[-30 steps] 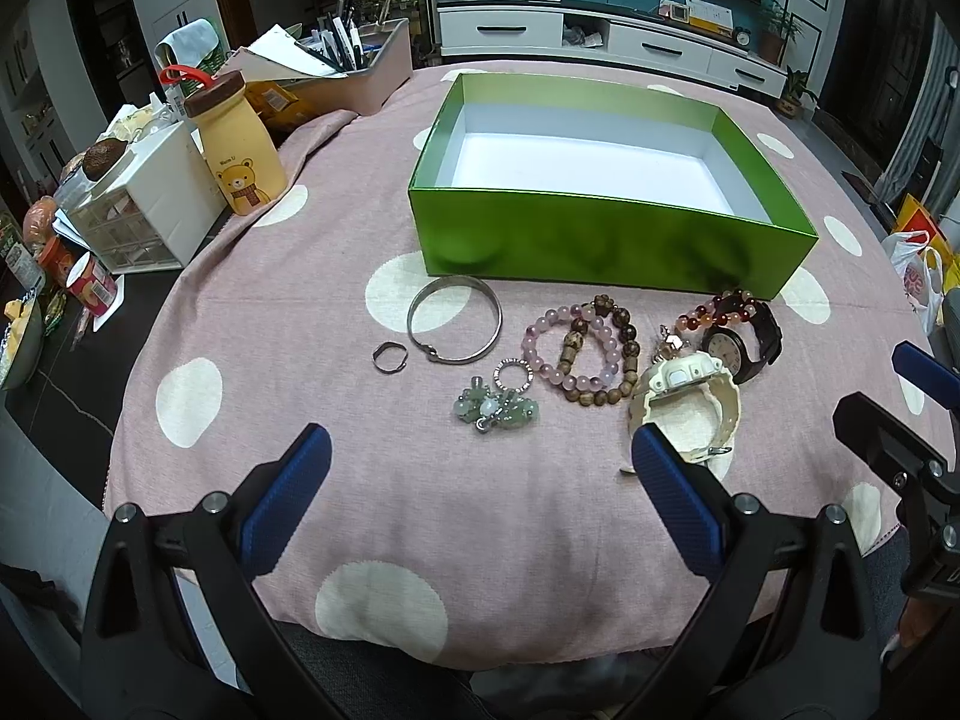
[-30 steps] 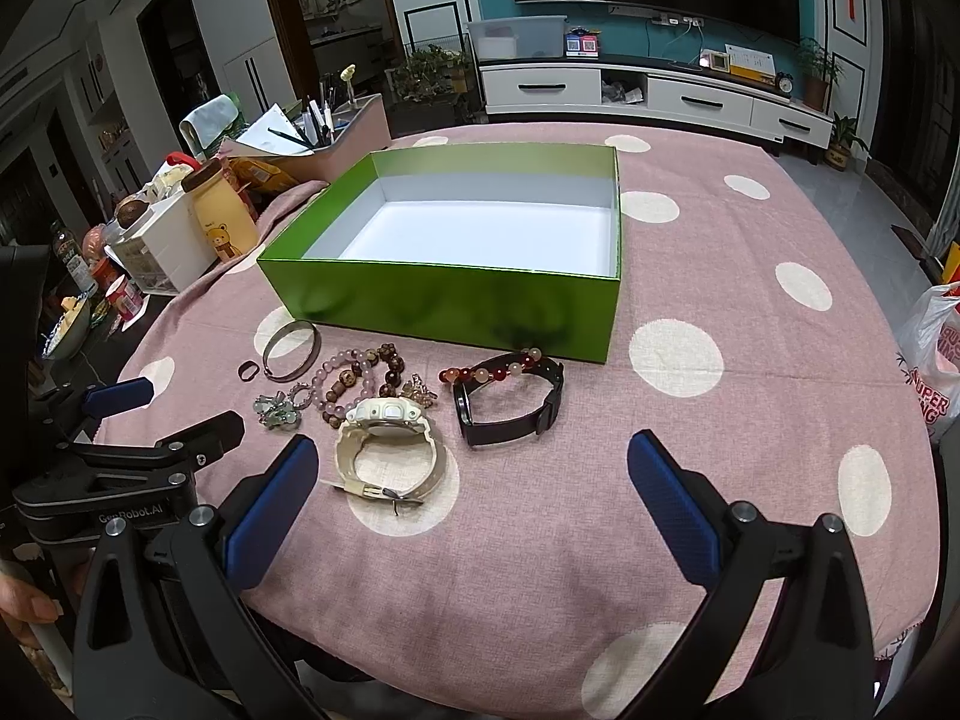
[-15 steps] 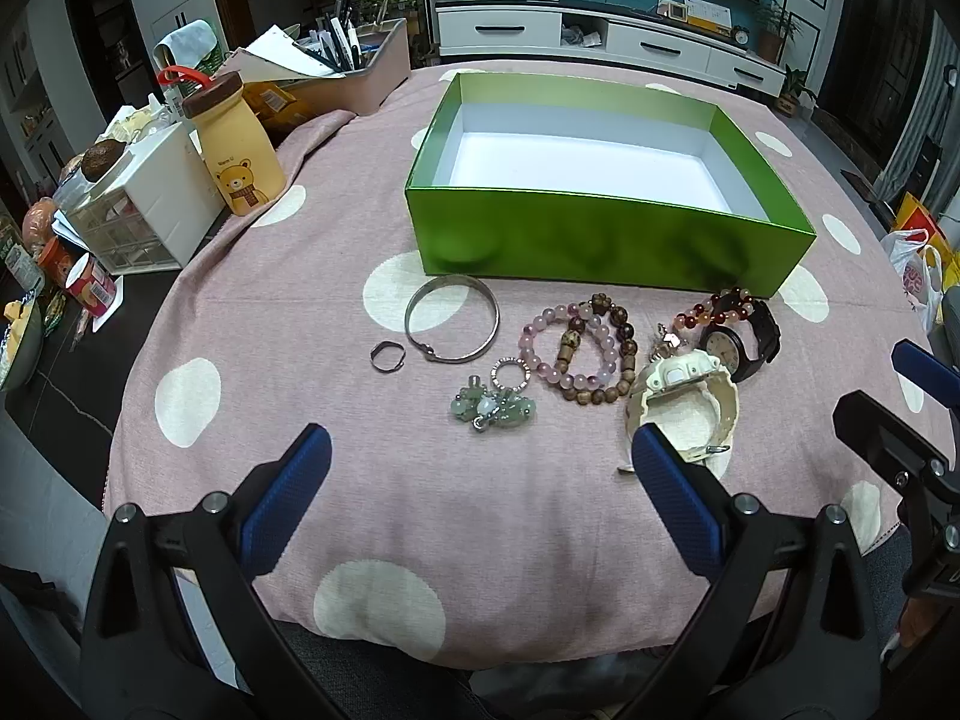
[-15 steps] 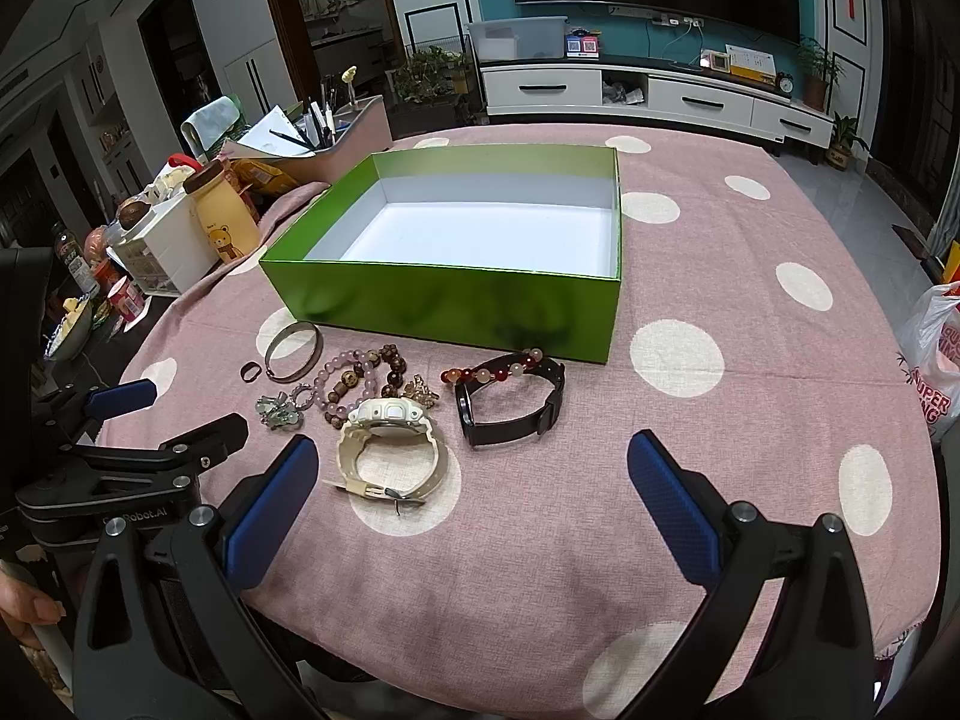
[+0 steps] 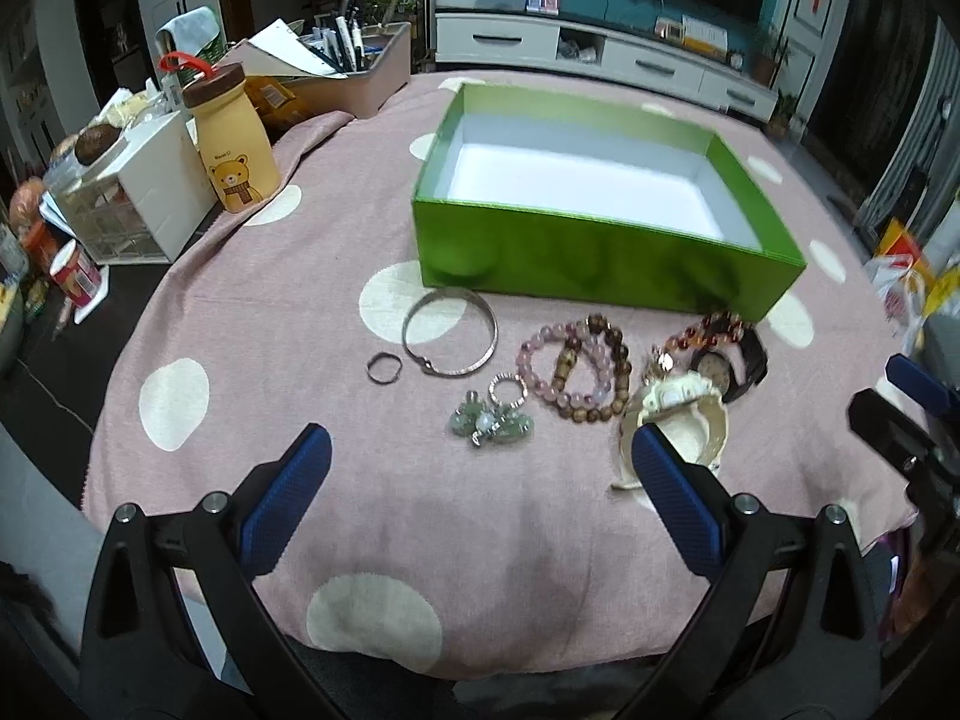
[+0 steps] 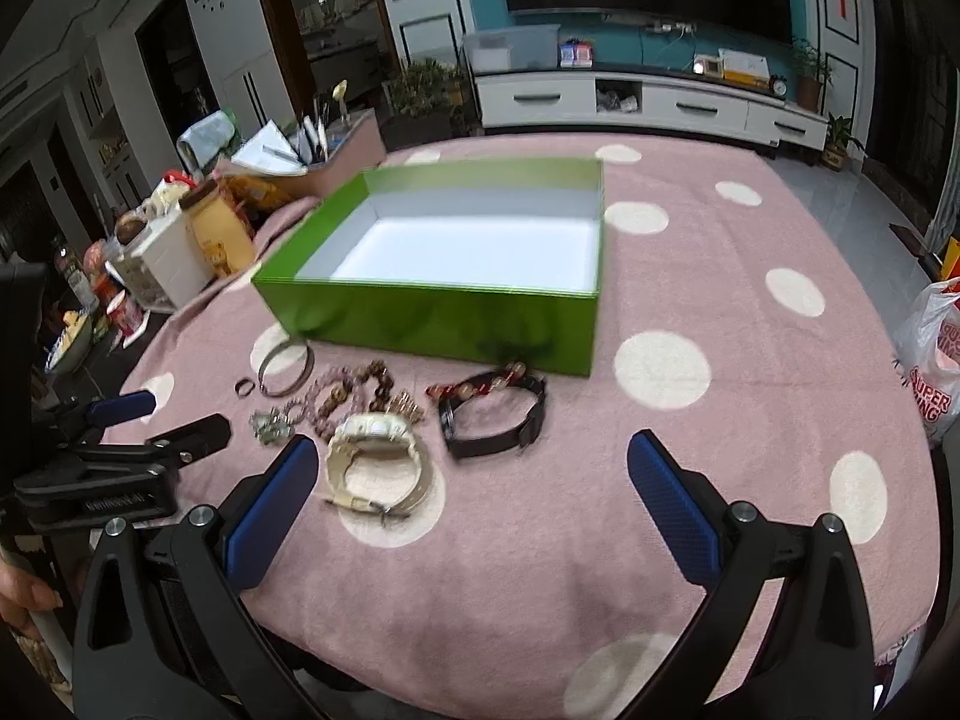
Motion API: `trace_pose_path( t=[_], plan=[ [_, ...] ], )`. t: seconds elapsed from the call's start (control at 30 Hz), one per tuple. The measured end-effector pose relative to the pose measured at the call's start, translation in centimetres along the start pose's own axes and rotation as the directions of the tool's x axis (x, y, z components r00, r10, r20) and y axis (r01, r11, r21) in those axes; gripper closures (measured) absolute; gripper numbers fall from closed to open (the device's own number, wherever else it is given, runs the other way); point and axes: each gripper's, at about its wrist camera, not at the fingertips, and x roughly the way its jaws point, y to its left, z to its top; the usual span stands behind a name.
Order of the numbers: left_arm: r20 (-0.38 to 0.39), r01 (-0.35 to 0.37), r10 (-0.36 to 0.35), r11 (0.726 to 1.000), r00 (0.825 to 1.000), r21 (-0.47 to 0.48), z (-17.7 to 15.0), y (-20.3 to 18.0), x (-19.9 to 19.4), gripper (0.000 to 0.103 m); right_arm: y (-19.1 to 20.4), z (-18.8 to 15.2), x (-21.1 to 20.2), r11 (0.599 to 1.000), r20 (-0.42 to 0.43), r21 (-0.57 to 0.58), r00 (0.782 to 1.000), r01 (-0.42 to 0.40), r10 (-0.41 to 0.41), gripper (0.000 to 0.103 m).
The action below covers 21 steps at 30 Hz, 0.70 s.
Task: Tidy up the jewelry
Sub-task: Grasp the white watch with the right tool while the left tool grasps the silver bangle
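Note:
An empty green box (image 5: 606, 258) (image 6: 420, 318) with a white inside stands mid-table. In front of it lies a row of jewelry: a small ring (image 5: 384, 368), a silver bangle (image 5: 450, 338), a green charm cluster (image 5: 492, 420), bead bracelets (image 5: 576, 372), a cream watch (image 5: 678, 414) (image 6: 378, 462), and a black watch (image 6: 492, 420) with a red bead bracelet. My left gripper (image 5: 480, 498) hangs open just short of the charms. My right gripper (image 6: 471, 498) is open too, near the cream and black watches. Neither holds anything.
A pink dotted cloth (image 5: 252, 312) covers the round table. At the left edge stand a bear bottle (image 5: 231, 144), a white drawer unit (image 5: 144, 192) and a tray of pens (image 5: 348, 72). A white shopping bag (image 6: 933, 354) hangs off the right side.
Both grippers have crept forward toward the jewelry, so the box and the pieces look larger and slightly blurred. The jewelry has not moved and both grippers stay open.

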Motion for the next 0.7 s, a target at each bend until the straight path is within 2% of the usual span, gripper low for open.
trace_pose_path(
  t=[0.07,0.17,0.3,0.43,0.6,0.7],
  plan=[
    [0.008,0.008,-0.008,1.000,1.000,-0.027,0.2,1.2,0.0,0.002,-1.2,0.3,-0.8,1.000,0.031,0.018,1.000,0.002,-0.003,0.001],
    [0.006,0.025,-0.024,0.997,1.000,-0.072,0.1,2.9,0.4,0.002,-2.6,0.1,-0.7,0.999,0.031,0.042,0.999,0.006,-0.007,0.001],
    [-0.009,0.029,-0.030,0.995,1.000,-0.095,-0.6,4.4,1.3,0.002,-3.1,-1.0,0.7,0.997,-0.026,0.066,0.999,-0.035,0.037,0.001],
    [-0.021,0.033,-0.035,0.995,0.999,-0.095,-1.1,4.9,2.3,0.002,-1.7,-2.3,2.9,0.993,-0.093,0.057,0.990,-0.104,0.109,0.002],
    [-0.019,0.048,-0.050,0.992,0.999,-0.114,-1.0,5.3,3.4,0.002,0.2,-3.2,5.3,0.986,-0.155,0.045,0.974,-0.159,0.165,0.017],
    [-0.007,0.051,-0.052,0.990,0.999,-0.128,-0.6,5.8,3.8,0.002,0.7,-3.3,6.4,0.986,-0.172,0.037,0.971,-0.161,0.165,0.024]
  ],
)
